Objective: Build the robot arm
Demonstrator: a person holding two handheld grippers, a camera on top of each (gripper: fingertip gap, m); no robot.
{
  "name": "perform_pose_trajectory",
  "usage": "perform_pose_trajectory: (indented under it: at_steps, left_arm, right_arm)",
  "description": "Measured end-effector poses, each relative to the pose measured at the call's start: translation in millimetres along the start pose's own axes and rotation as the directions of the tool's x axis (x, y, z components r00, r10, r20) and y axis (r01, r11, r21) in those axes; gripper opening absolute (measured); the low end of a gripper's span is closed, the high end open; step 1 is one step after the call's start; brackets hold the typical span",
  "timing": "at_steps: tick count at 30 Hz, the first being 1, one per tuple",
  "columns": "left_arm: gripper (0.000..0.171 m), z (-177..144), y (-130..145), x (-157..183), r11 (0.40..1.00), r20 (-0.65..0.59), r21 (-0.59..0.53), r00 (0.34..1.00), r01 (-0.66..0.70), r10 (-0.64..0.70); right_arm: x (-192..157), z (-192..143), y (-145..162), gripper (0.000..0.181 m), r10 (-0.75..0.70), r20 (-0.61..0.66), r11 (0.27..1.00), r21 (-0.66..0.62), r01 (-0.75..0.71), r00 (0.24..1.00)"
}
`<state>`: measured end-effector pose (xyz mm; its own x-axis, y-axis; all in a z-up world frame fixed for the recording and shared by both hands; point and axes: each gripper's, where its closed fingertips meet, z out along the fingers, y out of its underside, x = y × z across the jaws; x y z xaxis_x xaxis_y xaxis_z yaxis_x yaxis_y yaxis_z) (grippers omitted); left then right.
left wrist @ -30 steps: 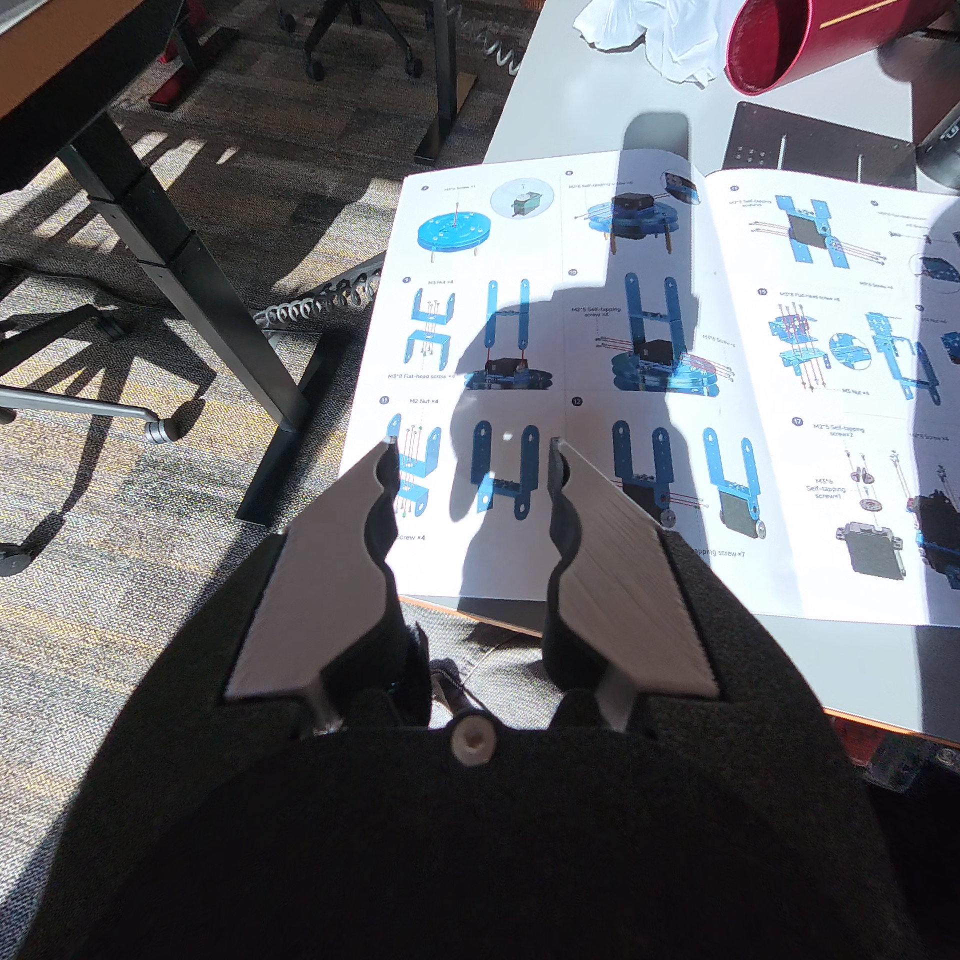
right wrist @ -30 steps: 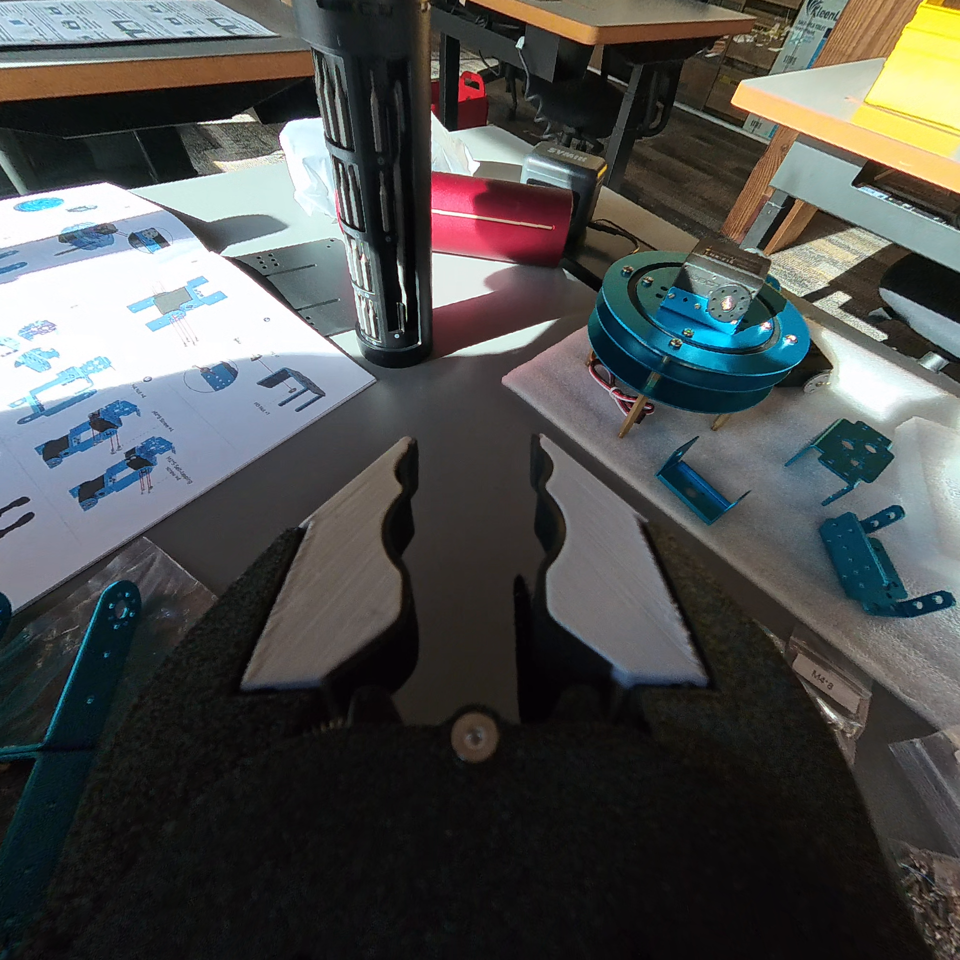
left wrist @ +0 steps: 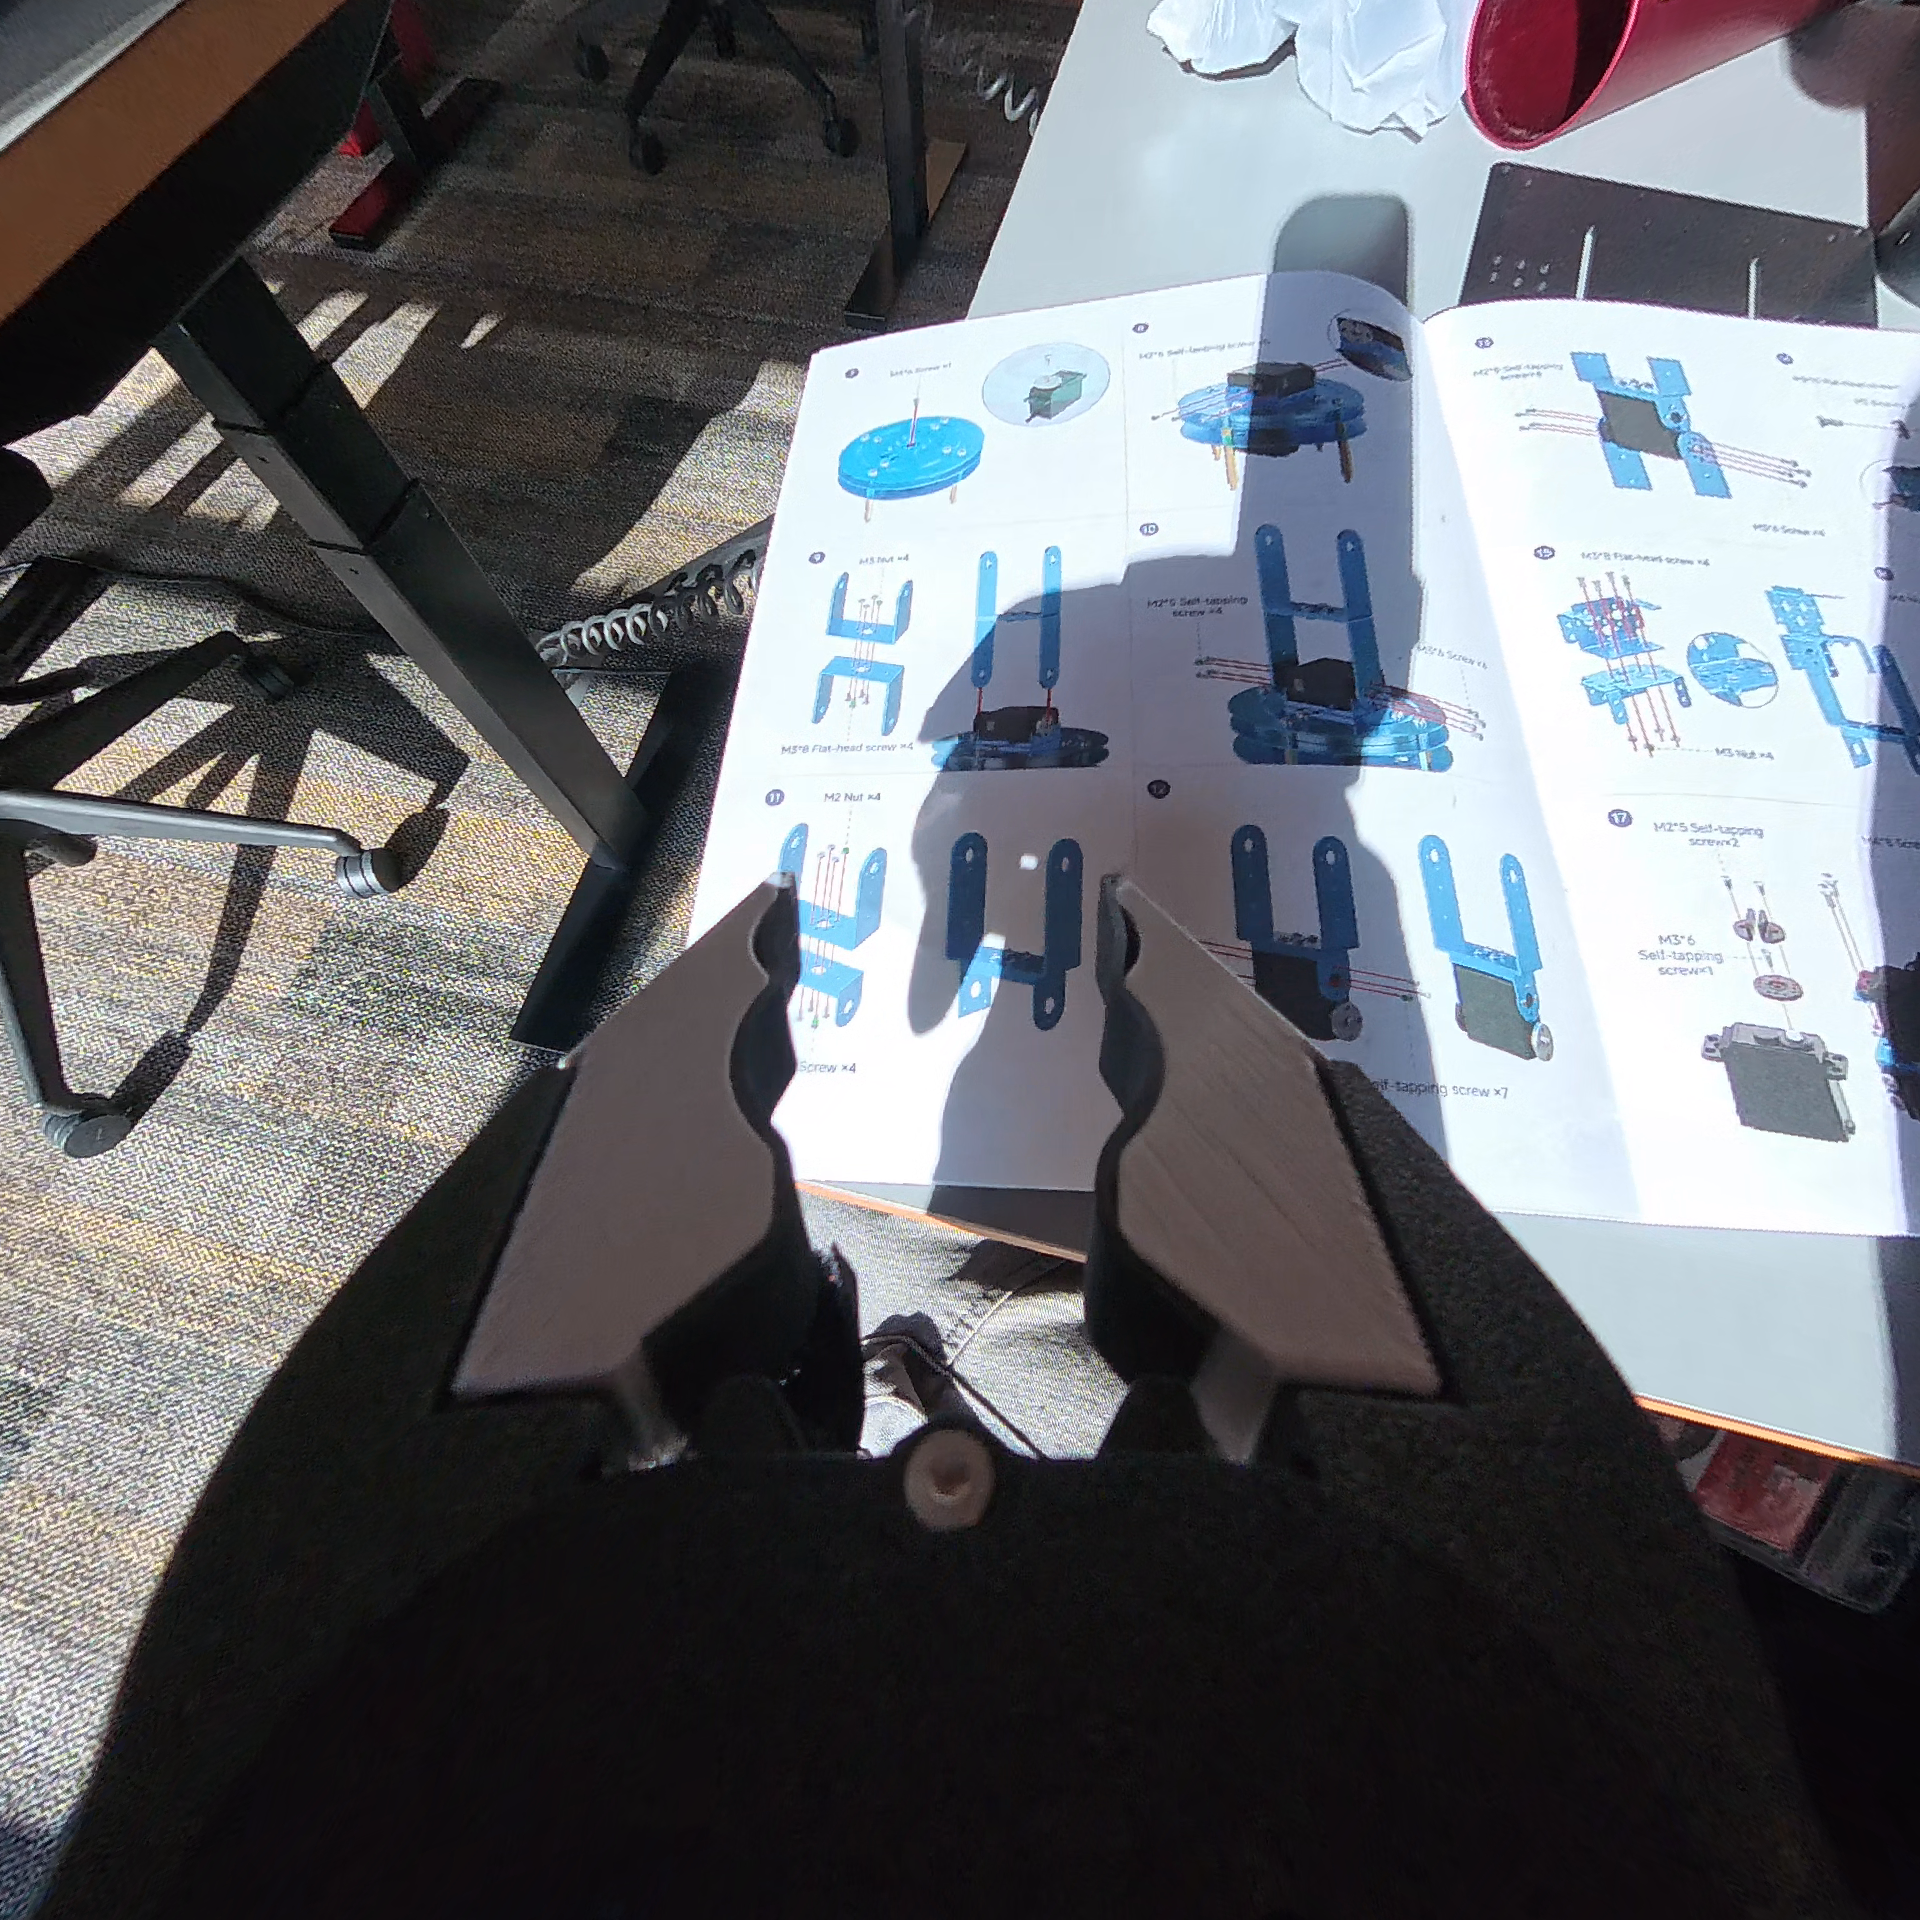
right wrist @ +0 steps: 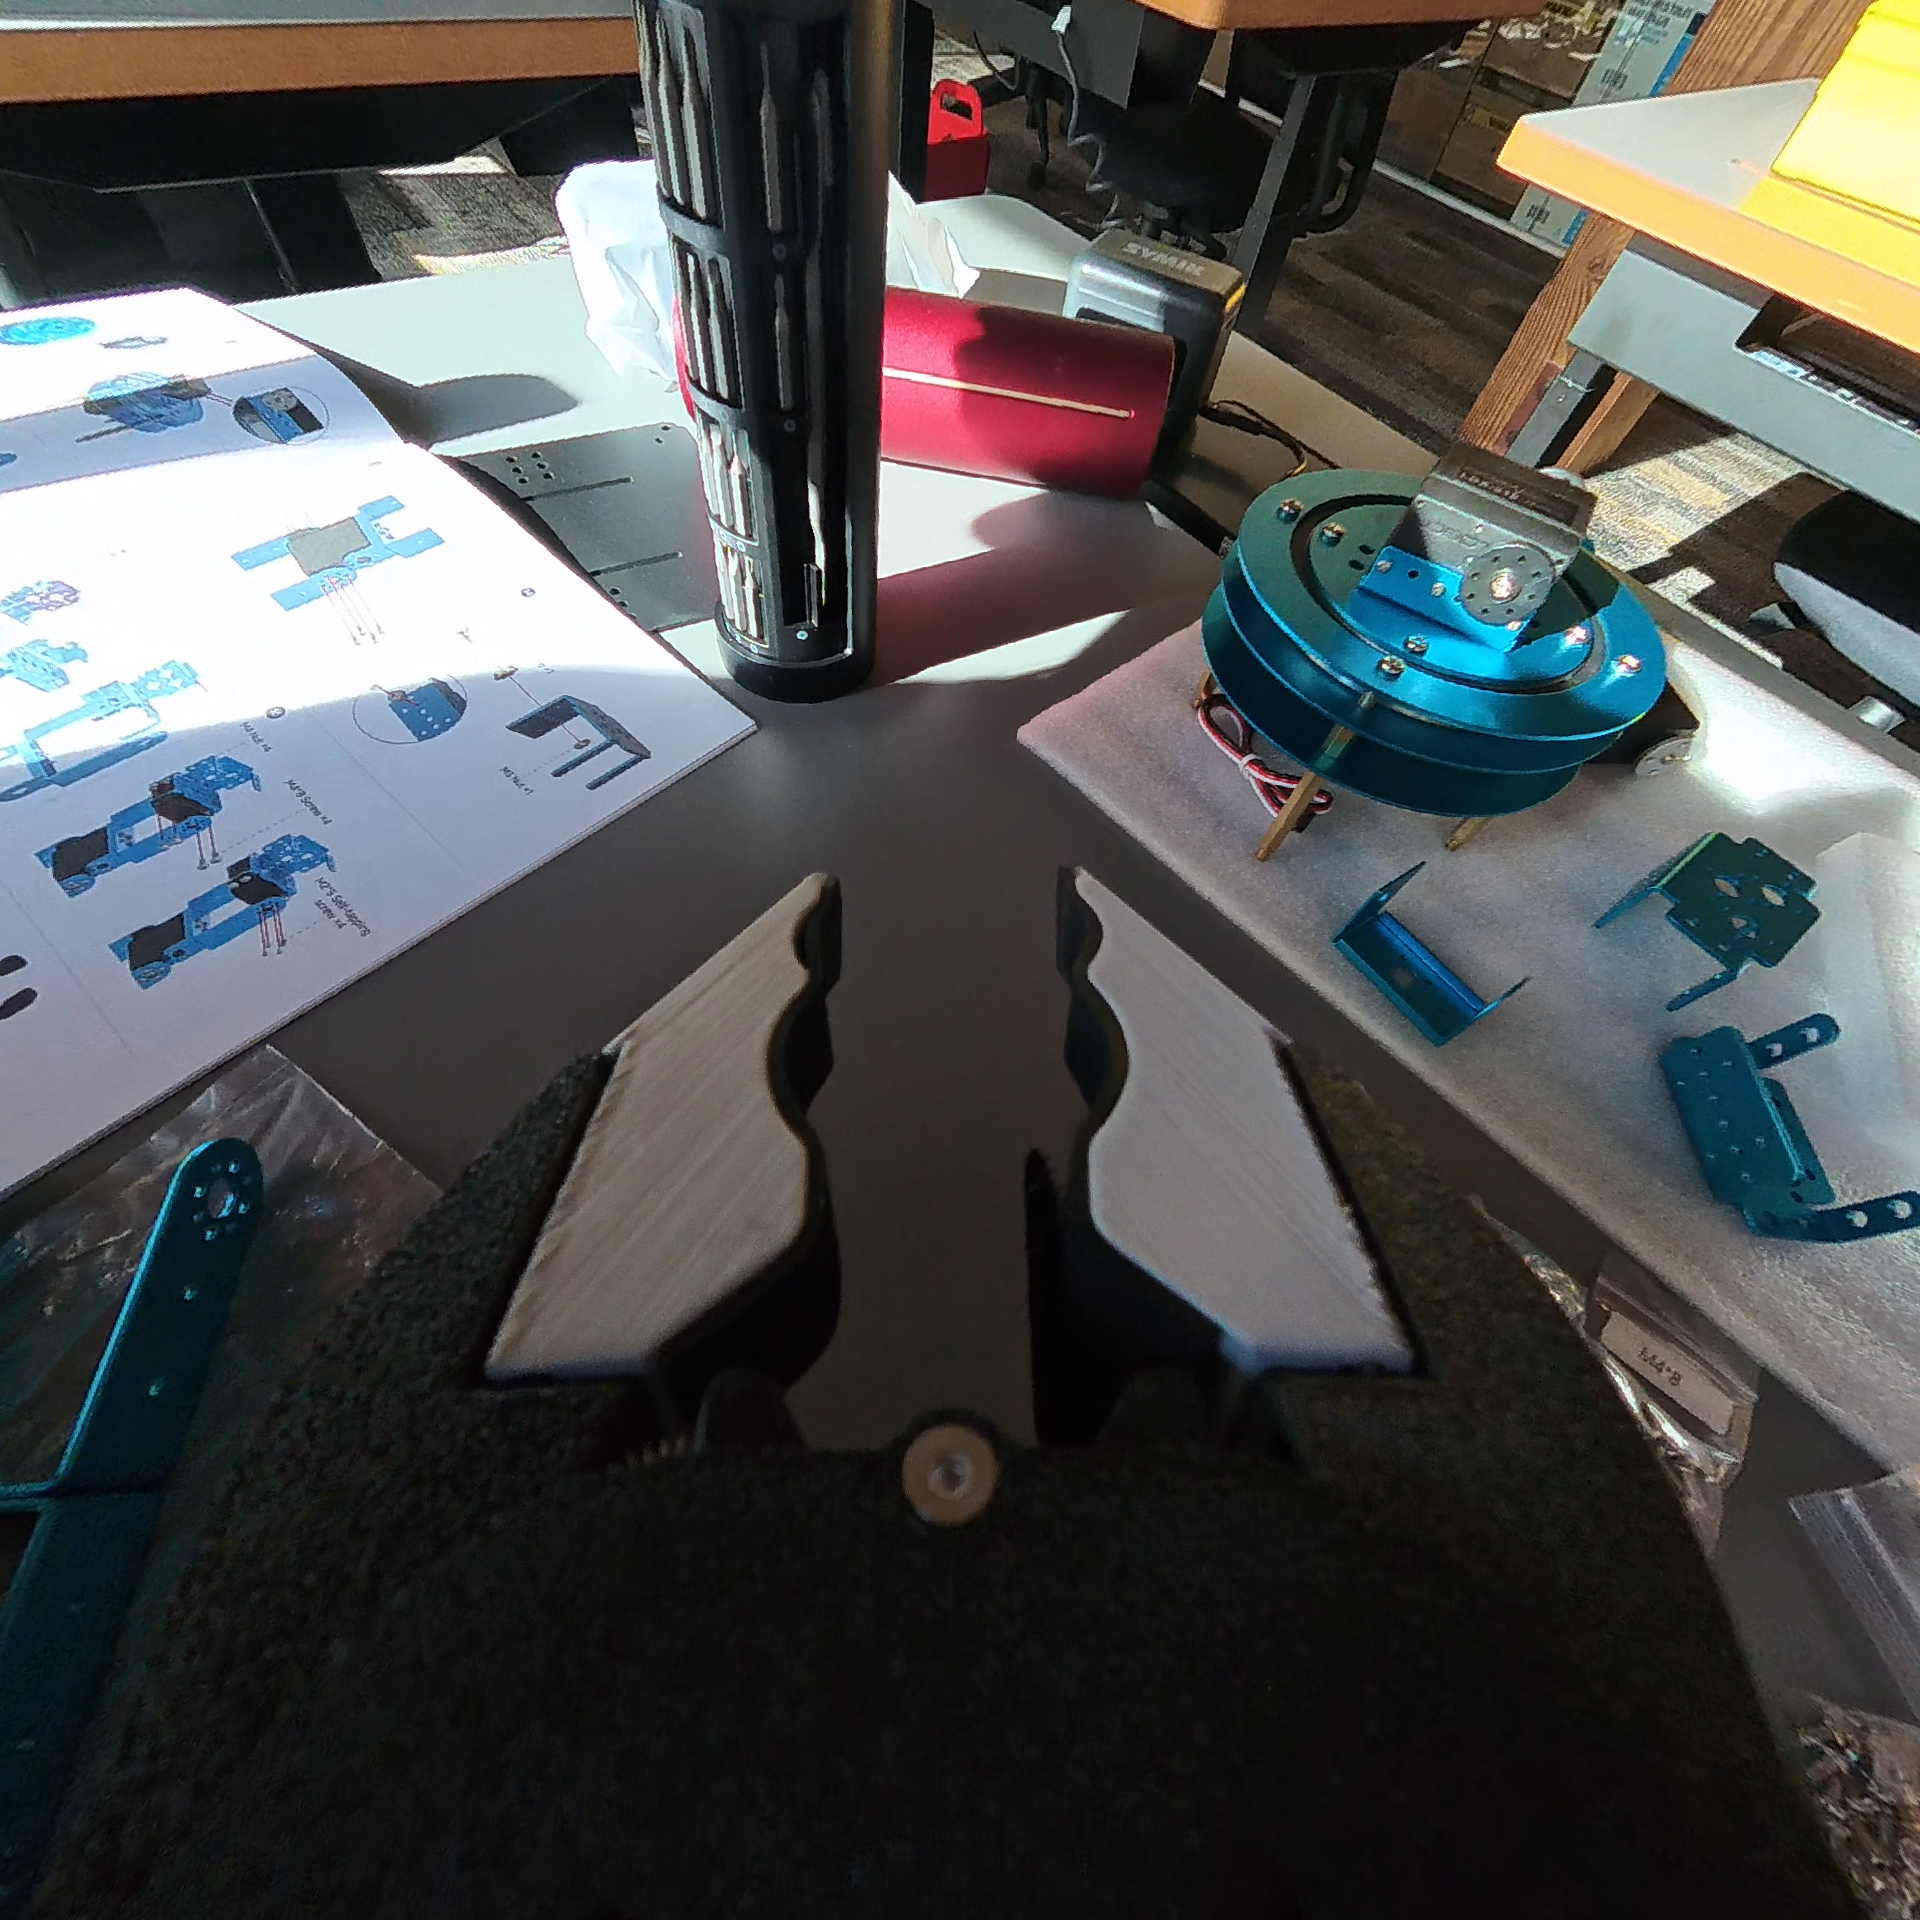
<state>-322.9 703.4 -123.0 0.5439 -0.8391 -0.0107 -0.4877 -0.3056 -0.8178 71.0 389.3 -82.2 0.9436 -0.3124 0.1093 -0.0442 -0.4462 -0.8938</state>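
Hovering left gripper [left wrist: 945, 883] and right gripper [right wrist: 945, 883], fingers spread, empty, three loose blue brackets [right wrist: 1418, 966].

One booklet [right wrist: 312, 665], one red cylinder [right wrist: 1018, 400], one black tower [right wrist: 774, 343], three small blue brackets [right wrist: 1423, 961].

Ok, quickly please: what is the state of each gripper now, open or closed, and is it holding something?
Left gripper: open, holding nothing, above the instruction booklet.
Right gripper: open, holding nothing, over bare grey table.

Glossy paper booklet [left wrist: 1299, 727], shiny blue anodised metal brackets [right wrist: 1413, 966], white foam sheet [right wrist: 1558, 1091].
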Motion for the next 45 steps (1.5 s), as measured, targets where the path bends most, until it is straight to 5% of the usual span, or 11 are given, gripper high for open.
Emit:
perform_pose_trajectory:
  at_steps: [19, 31, 40, 45]
  left_arm:
    - [0.057, -2.3, -11.1, 30.5, 0.999, -0.057, 0.020, 0.997, -0.046, 0.047]
    - [0.056, -33.4, -16.3, 107.3, 0.993, -0.169, 0.066, 0.980, -0.100, 0.110]
    - [0.056, -69.1, 12.9, 172.3, 0.993, -0.178, 0.094, 0.980, -0.069, 0.085]
    - [0.054, -87.7, 40.3, 184.1, 0.996, -0.163, 0.086, 0.987, 0.029, -0.015]
  right_arm:
    - [-9.3, -23.4, -13.4, 0.044, -0.009, 0.029, 1.000, -0.011, 0.010, 1.000]
    - [-20.0, -70.1, -5.8, 0.058, -0.015, 0.145, 0.998, -0.057, 0.024, 0.989]
    - [-2.4, -104.8, 60.6, 0.056, 0.026, 0.259, 0.994, -0.113, 0.004, 0.966]
    - [-16.6, -136.4, 109.3, 0.054, -0.085, 0.488, 0.943, -0.242, 0.229, 0.868]
